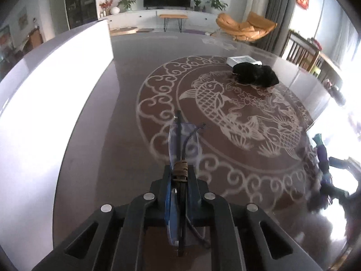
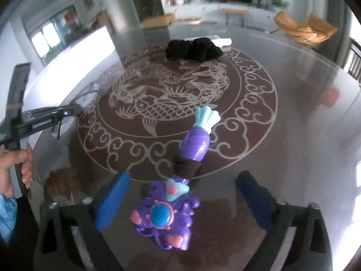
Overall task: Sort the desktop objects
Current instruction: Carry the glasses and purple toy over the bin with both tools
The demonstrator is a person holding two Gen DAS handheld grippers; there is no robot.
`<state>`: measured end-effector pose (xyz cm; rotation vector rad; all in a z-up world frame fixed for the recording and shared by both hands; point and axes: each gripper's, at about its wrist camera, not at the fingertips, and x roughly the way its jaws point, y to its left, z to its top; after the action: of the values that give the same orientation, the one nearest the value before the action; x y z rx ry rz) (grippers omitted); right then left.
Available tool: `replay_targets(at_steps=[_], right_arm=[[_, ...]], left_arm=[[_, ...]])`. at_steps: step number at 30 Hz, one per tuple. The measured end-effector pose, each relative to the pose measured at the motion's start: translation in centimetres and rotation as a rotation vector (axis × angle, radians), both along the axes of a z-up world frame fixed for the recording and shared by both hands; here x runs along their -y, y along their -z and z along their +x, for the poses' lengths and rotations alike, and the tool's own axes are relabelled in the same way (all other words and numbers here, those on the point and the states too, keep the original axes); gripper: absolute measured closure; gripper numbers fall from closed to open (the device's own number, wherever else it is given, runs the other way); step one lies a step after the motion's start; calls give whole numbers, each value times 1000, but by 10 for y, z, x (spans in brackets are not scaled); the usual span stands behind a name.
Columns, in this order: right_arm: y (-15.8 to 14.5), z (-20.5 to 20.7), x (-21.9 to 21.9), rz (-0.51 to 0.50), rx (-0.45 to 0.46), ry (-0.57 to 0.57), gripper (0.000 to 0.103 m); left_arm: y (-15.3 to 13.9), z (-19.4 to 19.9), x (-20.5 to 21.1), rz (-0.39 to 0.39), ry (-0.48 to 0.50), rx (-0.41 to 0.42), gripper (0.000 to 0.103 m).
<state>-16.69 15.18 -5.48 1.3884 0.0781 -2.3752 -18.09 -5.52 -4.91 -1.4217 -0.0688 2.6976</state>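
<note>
Left gripper (image 1: 180, 176) is clamped on a pair of glasses (image 1: 183, 140), folded, dark temples and clear lenses sticking out past the pads, carried above the surface (image 1: 94, 135).

Right gripper (image 2: 180, 192) is spread wide, blue pads either side of a purple toy wand (image 2: 178, 180), neither pad touching it. Wand lies flat on the surface, teal fin end pointing away, flower head with blue button nearest the camera, dark band around the mid handle.

Far side of the surface: a black cloth bundle (image 1: 255, 74) lying partly over a white flat box (image 1: 241, 59). Looks untouched. A tall white panel (image 1: 56, 79) stands along the left edge; can't tell if it's a bin or a divider.

Progress estimate: early to mid. One item is in hand but not placed, wand is lined up for a grasp but not gripped, cloth and box are still to do. No obvious sorted pile or destination visible in either view.
</note>
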Motion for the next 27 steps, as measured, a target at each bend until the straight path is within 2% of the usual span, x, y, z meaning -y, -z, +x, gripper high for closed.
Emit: replay_targets(at_steps=[1,2,4,7,9,12,18,23,27], right_arm=[[-1,-3,2,2,22,-12,26],[-2,-7,4,1,43,-17,32],[-2,-16,8,-2,69,9,35],[-3,-24,13,19,83,61,80],[-3,-22,18,50,92,56,81],[-12,-10,21,33,71,47,81],[-74,18,38,-69,-87,-2,81],[-140,27,99,-175,-214,-120,81],[-173,31,171,-272,-232,-252,81]], left_arm=[[0,6,2,7,-2,-8,92],[1,14,3,14,-4,-16,92],[2,29,3,19,-5,-32,92],[0,47,3,21,0,-53,92],[-6,58,6,23,4,-82,92],[-26,73,8,36,2,-138,92],[-86,103,38,110,-38,-270,92],[-142,124,97,109,-105,-346,92],[-157,131,166,78,-204,-316,92]])
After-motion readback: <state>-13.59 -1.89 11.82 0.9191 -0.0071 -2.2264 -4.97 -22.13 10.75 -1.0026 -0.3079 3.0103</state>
